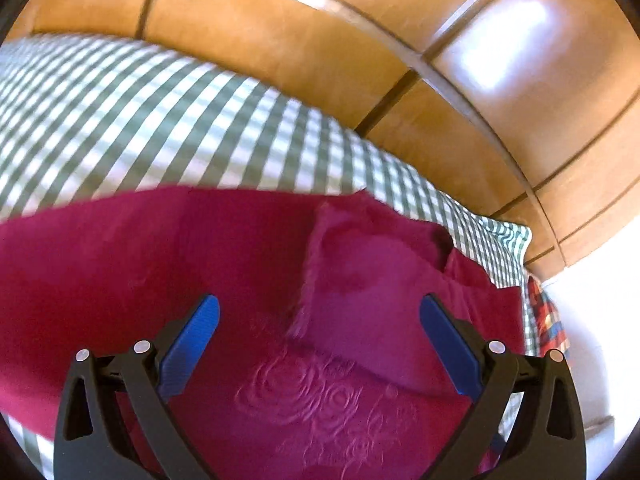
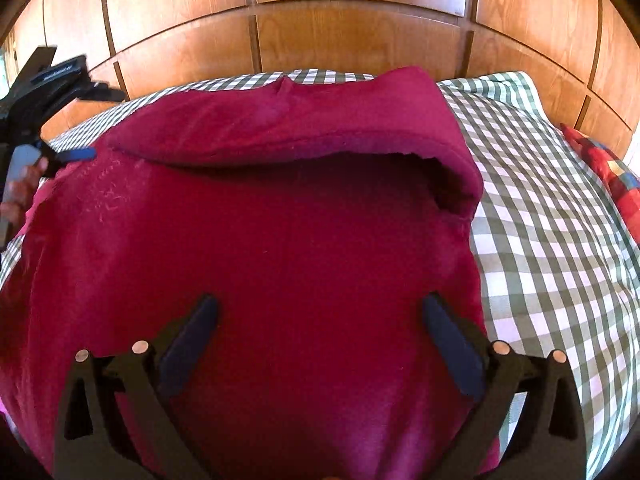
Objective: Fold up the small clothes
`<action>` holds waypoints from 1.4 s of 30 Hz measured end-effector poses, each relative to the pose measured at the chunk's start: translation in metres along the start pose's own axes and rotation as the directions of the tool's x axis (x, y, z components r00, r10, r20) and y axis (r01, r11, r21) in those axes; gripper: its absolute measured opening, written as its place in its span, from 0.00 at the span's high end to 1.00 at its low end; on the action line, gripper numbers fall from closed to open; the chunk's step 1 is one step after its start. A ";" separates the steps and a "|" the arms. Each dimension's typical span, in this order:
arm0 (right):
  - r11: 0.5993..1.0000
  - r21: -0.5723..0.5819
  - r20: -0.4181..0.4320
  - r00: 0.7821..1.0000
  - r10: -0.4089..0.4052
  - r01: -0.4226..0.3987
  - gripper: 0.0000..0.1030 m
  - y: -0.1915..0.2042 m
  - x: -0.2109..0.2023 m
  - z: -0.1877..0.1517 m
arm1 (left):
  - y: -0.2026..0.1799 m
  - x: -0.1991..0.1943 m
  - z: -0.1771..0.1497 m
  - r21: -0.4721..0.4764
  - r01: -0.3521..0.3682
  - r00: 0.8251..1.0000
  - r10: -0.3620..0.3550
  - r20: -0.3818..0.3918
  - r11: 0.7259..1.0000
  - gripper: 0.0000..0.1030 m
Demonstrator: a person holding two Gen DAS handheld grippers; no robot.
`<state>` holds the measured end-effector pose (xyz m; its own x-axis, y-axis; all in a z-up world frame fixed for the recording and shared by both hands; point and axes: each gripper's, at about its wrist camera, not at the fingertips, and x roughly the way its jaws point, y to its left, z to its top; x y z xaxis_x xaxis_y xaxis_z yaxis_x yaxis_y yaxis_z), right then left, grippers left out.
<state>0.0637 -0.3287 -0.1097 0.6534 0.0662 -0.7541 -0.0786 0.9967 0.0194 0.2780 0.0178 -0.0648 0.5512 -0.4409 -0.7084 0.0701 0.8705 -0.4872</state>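
Backing wall: wooden panels (image 2: 360,40) rose behind the bed's far edge.
Bed: a green-checked sheet (image 2: 560,240) covered it.
Garment: a crimson top (image 2: 300,260) lay flat on the sheet, its far edge folded back toward the near side, an embossed rose pattern (image 1: 312,400) on the fabric.
Patterned cloth: a red plaid piece (image 2: 608,176) sat at the bed's right edge.
Right gripper (image 2: 318,312): hovered over the garment's near part, jaws spread wide, empty.
Left gripper (image 1: 319,312): jaws apart above the rose pattern, holding nothing.

crimson garment (image 2: 280,248) | spread flat (far edge folded over) | on checkered bedsheet (image 2: 552,240)
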 end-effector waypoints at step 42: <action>0.957 0.134 0.065 0.966 0.250 -0.256 0.02 -0.004 -0.022 0.093 | 0.032 -0.004 -0.052 0.044 -0.045 0.996 0.042 0.081 0.998 0.83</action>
<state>0.1195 -0.3297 -0.0316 0.6604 0.3160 -0.6812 -0.1423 0.9434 0.2997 0.2352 0.0362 -0.1042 0.6195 -0.3849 -0.6841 0.0813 0.8983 -0.4318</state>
